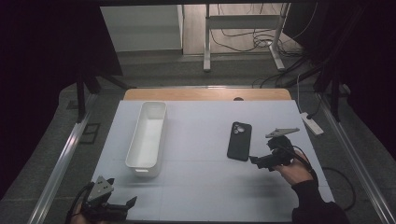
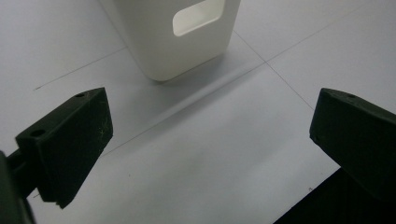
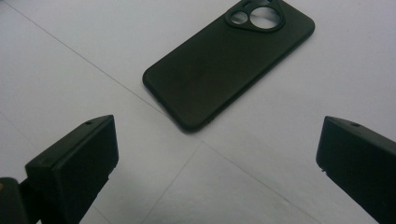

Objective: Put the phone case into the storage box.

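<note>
While wide open, right claw [image 3: 217,163] empty.

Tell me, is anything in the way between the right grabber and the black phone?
No, nothing visible is. The right gripper is open and points at the black phone, which lies flat, camera side up. Between them is bare white table. The white bin sits off to the left.

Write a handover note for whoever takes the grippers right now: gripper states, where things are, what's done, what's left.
Right gripper: open, holding nothing, aimed at the black phone case, just short of it.
Left gripper: open, holding nothing, low at the near left of the table, facing the end of the white bin.
Phone case lies flat, back up, to the right of the bin and apart from it.
Done: nothing gripped or moved.
Left: likely grip the case and put it in the bin.
</note>
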